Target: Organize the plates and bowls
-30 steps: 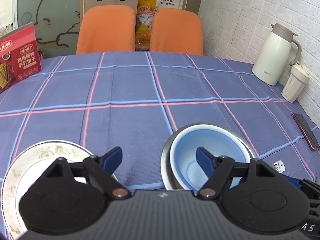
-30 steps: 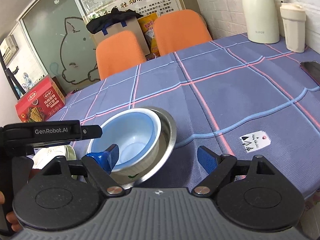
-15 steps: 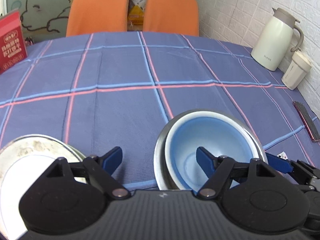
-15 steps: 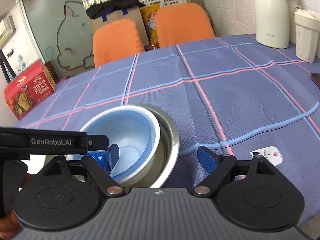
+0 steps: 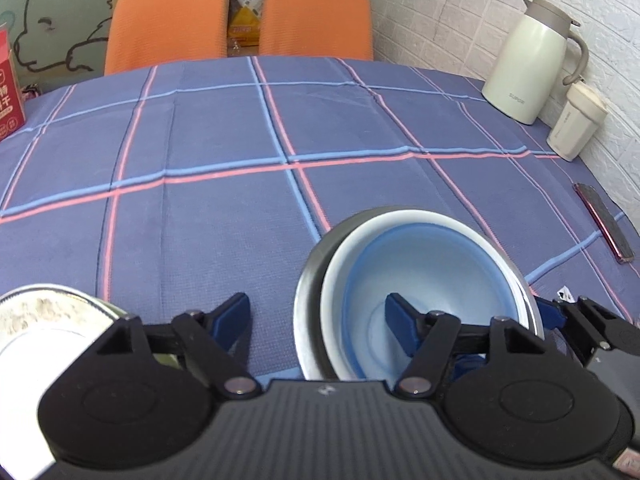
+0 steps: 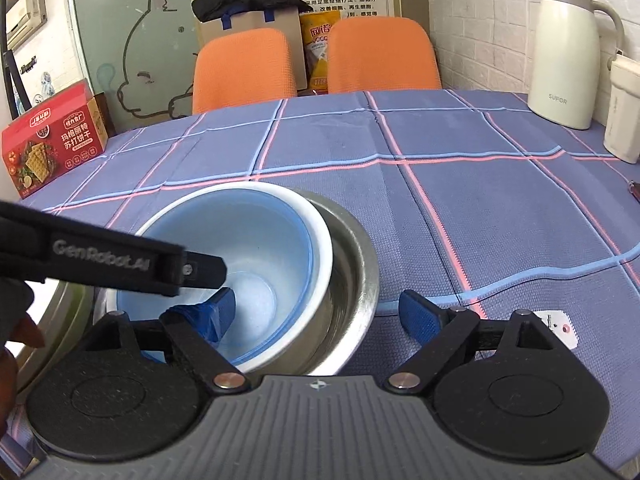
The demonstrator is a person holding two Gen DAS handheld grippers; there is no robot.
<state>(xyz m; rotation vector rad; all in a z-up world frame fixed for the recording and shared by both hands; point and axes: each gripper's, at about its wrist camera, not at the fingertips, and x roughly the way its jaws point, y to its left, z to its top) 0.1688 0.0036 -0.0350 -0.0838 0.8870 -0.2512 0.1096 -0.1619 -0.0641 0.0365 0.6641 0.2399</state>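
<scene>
A blue bowl with a white rim (image 5: 432, 264) (image 6: 256, 240) sits tilted inside a steel bowl (image 5: 308, 300) (image 6: 352, 264) near the table's front edge. My left gripper (image 5: 318, 314) is open, with its right finger inside the blue bowl and its left finger outside the steel rim. My right gripper (image 6: 320, 312) is open too, left finger down in the blue bowl, right finger outside the steel bowl. The left gripper's body (image 6: 120, 260) crosses over the bowl. A speckled metal plate (image 5: 52, 300) holding a white plate (image 5: 16, 360) lies at the lower left.
A cream thermos (image 5: 528, 64) and a lidded cup (image 5: 576, 124) stand at the far right by the brick wall. A phone (image 5: 604, 220) lies near the right edge. A red cracker box (image 6: 52, 136) stands far left. Two orange chairs (image 5: 168, 20) are behind the table.
Both grippers have come lower and closer over the nested bowls. The left gripper shifted right, leaving the plates at the frame's corner. Jaw widths are unchanged.
</scene>
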